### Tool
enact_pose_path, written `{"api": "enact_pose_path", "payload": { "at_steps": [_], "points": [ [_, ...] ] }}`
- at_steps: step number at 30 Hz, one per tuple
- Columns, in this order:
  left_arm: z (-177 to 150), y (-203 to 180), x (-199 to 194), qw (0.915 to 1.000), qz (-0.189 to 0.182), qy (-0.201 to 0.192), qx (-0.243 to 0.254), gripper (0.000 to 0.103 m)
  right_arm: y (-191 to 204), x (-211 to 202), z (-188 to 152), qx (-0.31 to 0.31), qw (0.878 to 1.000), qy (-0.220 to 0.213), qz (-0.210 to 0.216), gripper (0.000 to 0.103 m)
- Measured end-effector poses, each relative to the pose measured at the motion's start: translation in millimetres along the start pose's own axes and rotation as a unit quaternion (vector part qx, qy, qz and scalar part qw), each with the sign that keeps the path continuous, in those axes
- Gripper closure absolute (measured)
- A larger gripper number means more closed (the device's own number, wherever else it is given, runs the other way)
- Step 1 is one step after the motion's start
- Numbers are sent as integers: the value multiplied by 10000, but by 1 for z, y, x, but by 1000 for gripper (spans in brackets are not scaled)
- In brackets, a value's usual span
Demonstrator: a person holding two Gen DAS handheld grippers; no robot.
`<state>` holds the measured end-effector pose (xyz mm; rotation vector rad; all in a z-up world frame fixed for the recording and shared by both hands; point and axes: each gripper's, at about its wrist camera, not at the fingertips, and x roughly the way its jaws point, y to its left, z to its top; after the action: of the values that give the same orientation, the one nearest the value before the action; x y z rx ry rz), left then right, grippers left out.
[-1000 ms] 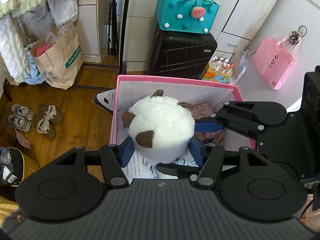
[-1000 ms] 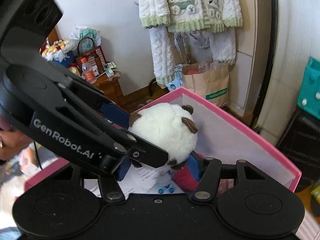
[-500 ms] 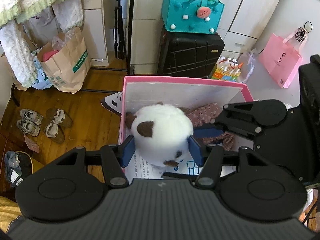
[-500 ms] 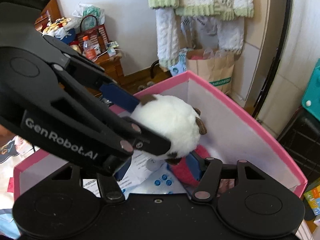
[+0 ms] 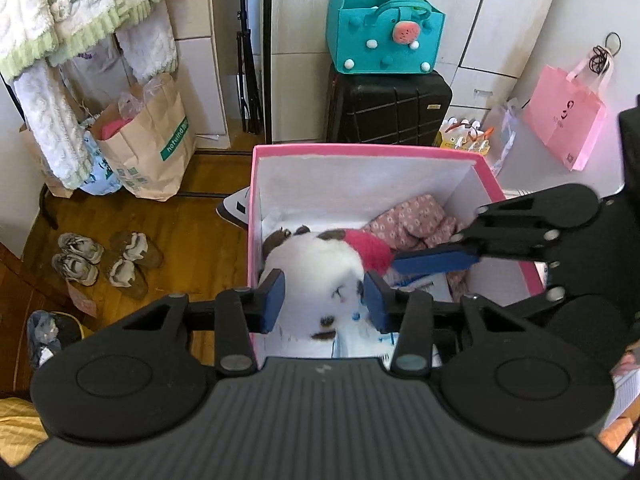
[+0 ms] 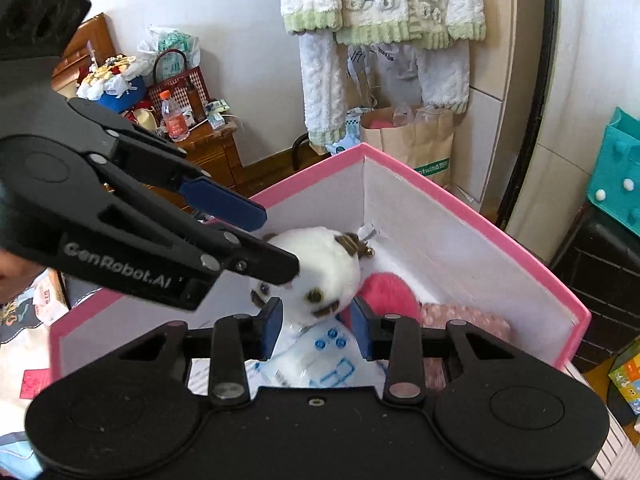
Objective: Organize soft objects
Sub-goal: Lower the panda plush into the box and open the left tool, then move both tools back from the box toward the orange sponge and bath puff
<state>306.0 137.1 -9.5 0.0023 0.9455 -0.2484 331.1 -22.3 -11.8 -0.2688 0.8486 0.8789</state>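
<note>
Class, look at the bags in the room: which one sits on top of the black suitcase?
The teal felt bag with pom-poms rests on the black suitcase; the brown paper bag stands on the floor, the pink one hangs.

Bright daylight, fisheye-warped edges

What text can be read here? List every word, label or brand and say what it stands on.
"GenRobot.AI": on the arm of the left gripper, seen from the right wrist.
"hotwind": on the green label of the brown paper bag.
Blue print on the plastic packet in the pink box: too blurred to read.
Mark on the pink shopping bag: too small to read.
Bottle label: too small to read.
</note>
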Motion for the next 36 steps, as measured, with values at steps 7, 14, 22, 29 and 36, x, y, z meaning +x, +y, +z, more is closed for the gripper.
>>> {"api": "enact_pose_path", "payload": {
  "at_steps": [7, 14, 22, 29, 36],
  "points": [
    [-17, -12, -33, 9998, 129, -63, 161, 57, 20, -52, -19, -155, 9995, -133, -240, 61],
    [-36, -30, -69, 9989, 198, -32, 414, 54, 42, -97, -37, -194, 9992, -182, -302, 61],
    [-66, -65, -117, 9952, 244, -171, 930, 45, 67, -149, -57, -198, 9985, -357, -366, 58],
    [-97, -104, -151, 9893, 166, -381, 1400, 40, 79, -189, -81, -191, 9979, -449, -431, 57],
    [-116, -132, -169, 9833, 95, -517, 1742, 38, 88, -224, -112, -181, 9962, -545, -650, 54]
  ]
}}
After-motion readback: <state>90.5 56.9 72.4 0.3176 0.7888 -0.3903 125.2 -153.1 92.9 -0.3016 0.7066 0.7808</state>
